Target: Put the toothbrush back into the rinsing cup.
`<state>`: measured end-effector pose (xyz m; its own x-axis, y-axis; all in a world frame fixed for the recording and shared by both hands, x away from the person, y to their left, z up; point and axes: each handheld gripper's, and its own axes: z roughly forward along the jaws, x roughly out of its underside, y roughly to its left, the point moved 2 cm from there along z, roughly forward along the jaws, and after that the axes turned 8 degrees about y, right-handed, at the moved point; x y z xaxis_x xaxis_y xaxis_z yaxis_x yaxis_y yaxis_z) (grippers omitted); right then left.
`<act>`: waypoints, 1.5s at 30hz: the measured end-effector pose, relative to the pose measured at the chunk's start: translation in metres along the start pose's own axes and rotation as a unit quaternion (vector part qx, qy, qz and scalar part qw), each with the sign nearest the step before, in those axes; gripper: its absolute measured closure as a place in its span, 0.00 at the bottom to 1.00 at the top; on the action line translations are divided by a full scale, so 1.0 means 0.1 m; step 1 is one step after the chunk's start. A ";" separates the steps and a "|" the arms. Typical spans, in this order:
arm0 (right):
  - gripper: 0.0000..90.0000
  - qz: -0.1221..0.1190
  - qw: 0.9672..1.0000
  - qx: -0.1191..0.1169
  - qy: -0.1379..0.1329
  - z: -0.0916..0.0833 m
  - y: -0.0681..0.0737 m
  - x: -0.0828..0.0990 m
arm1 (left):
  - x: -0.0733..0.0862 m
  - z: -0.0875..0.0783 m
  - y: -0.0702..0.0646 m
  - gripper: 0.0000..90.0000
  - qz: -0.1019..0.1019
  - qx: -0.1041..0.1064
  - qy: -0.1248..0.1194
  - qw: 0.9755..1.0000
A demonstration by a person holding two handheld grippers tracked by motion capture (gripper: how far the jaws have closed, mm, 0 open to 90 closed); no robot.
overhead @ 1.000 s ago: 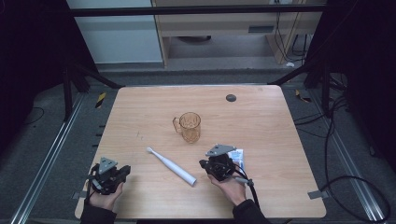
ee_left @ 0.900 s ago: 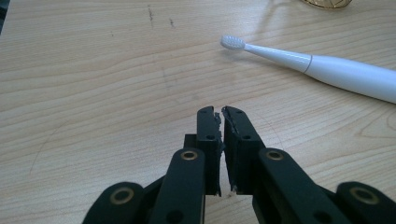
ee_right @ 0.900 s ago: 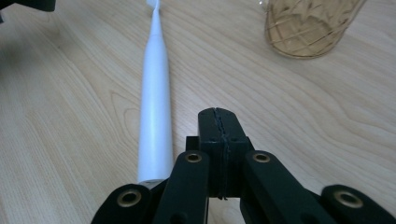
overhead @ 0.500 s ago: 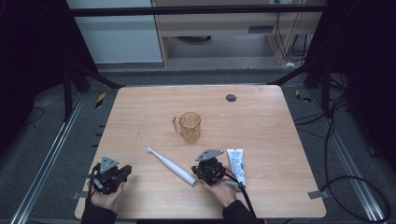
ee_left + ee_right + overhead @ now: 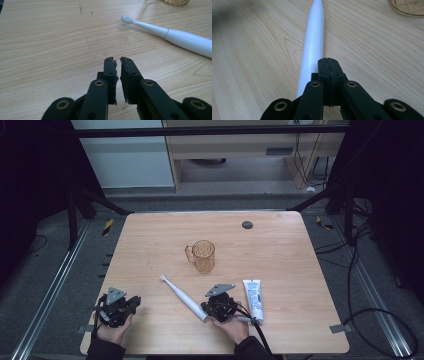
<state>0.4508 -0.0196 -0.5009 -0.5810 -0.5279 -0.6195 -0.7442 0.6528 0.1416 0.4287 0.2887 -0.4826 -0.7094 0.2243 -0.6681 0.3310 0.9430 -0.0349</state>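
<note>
A white electric toothbrush [image 5: 182,297] lies slantwise on the wooden table [image 5: 300,250], its bristles toward the far left. My right gripper [image 5: 210,305] sits at the handle's near end with its jaws shut and nothing between them. In the right gripper view the handle [image 5: 314,45] runs away just left of the closed tips [image 5: 329,60]. My left gripper [image 5: 136,301] rests at the front left corner, shut with only a sliver between its tips [image 5: 118,60], which hold nothing. The brush head [image 5: 127,18] lies farther off.
An amber see-through cup [image 5: 204,256] with a handle stands near the table's middle. A white toothpaste tube [image 5: 253,297] lies just right of my right gripper. A small dark round spot [image 5: 247,224] marks the far side. A metal frame surrounds the table.
My right gripper has moved left and slightly down, from over the toothpaste tube to the toothbrush's handle end, uncovering the tube. The left hand has stayed put.
</note>
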 end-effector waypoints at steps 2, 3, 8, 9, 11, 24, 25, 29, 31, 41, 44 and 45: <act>1.00 -0.003 1.000 -0.004 0.000 0.01 0.03 0.00 | 0.00 0.00 0.00 0.91 0.000 0.000 0.000 1.000; 1.00 -0.005 1.000 -0.005 0.000 0.01 0.04 -0.01 | 0.00 0.00 0.00 0.91 0.000 -0.001 0.001 1.000; 1.00 -0.008 1.000 -0.014 0.000 0.05 0.10 -0.02 | 0.00 0.00 0.01 0.91 -0.001 -0.001 0.002 1.000; 1.00 -0.009 1.000 -0.015 0.000 0.06 0.11 -0.02 | 0.00 0.00 0.01 0.91 -0.001 -0.001 0.001 1.000; 1.00 -0.009 1.000 -0.018 0.000 0.08 0.14 -0.02 | 0.00 0.00 0.01 0.91 -0.001 -0.002 0.001 1.000; 1.00 -0.012 1.000 -0.029 0.001 0.13 0.23 -0.03 | 0.00 0.01 0.00 0.91 0.002 -0.002 0.003 1.000; 1.00 -0.015 0.999 -0.028 0.001 0.14 0.23 -0.03 | 0.00 0.01 0.00 0.91 0.002 -0.002 0.003 1.000; 1.00 -0.013 0.999 -0.029 -0.001 0.13 0.23 -0.03 | 0.00 0.01 0.00 0.92 0.001 -0.002 0.002 1.000; 1.00 -0.012 0.999 -0.029 -0.004 0.11 0.23 -0.04 | 0.00 0.00 0.00 0.92 0.003 -0.002 0.003 1.000; 0.88 0.011 0.996 0.052 -0.066 -0.52 -0.26 -0.12 | -0.16 0.00 -0.14 0.91 0.012 0.015 -0.010 1.000; 0.83 0.021 0.993 0.082 -0.077 -0.71 -0.46 -0.07 | -0.22 0.04 -0.27 0.90 0.029 0.021 -0.010 0.999; 0.81 0.024 0.992 0.091 -0.079 -0.77 -0.52 -0.04 | -0.24 0.05 -0.30 0.89 0.035 0.023 -0.009 0.999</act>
<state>0.4662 -0.0930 -0.4466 -0.5438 -0.4115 -0.7314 -0.6369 0.7699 0.0404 0.4392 0.2532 -0.4693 -0.6723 0.2840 -0.6836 0.4081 0.9127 -0.0222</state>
